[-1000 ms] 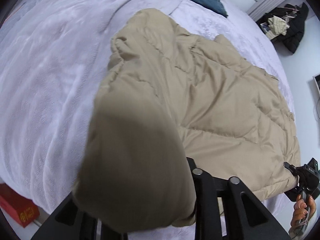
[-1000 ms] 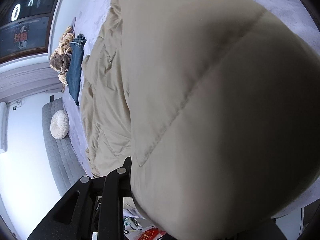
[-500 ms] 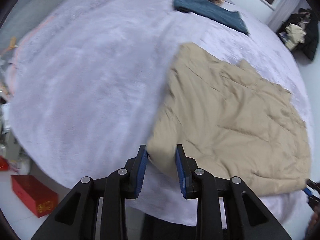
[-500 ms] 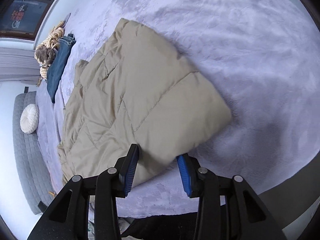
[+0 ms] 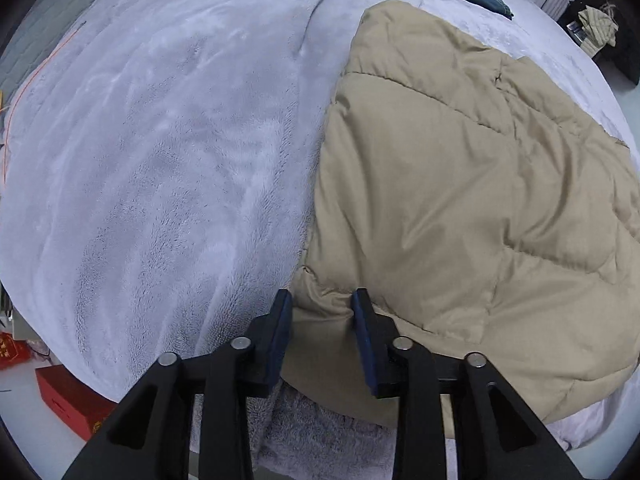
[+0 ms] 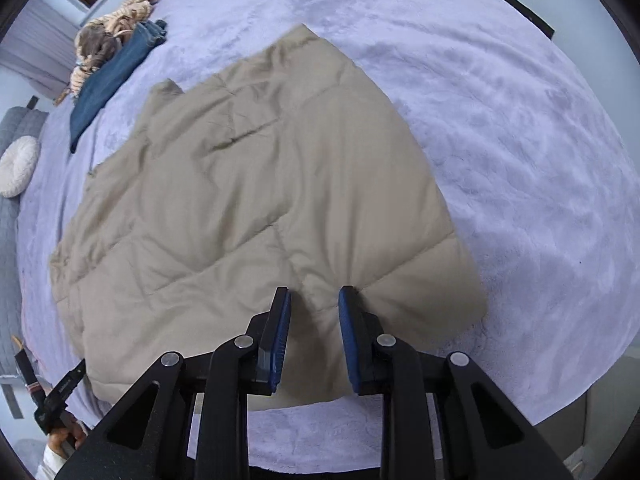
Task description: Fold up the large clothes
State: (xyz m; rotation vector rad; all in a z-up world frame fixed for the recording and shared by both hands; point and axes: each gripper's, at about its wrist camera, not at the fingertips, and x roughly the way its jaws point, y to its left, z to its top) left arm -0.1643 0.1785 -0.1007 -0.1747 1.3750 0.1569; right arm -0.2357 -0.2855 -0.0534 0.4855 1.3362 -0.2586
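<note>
A large beige quilted down jacket lies spread on a bed covered by a pale lilac fleece blanket. My left gripper is open, its jaws either side of the jacket's near left corner, which bulges between them. In the right wrist view the jacket lies flat and my right gripper is open, jaws astride its near edge close to the right corner. The left gripper also shows in the right wrist view at the bottom left, held by a hand.
Folded blue jeans and a tan bundle lie at the far end of the bed. A round white cushion sits on a grey sofa. A red box stands on the floor. Dark clothes are piled at the far right.
One second ago both grippers held the jacket raised close to the cameras. The jacket has since come down flat on the bed, and both grippers have opened and stand at its near edge.
</note>
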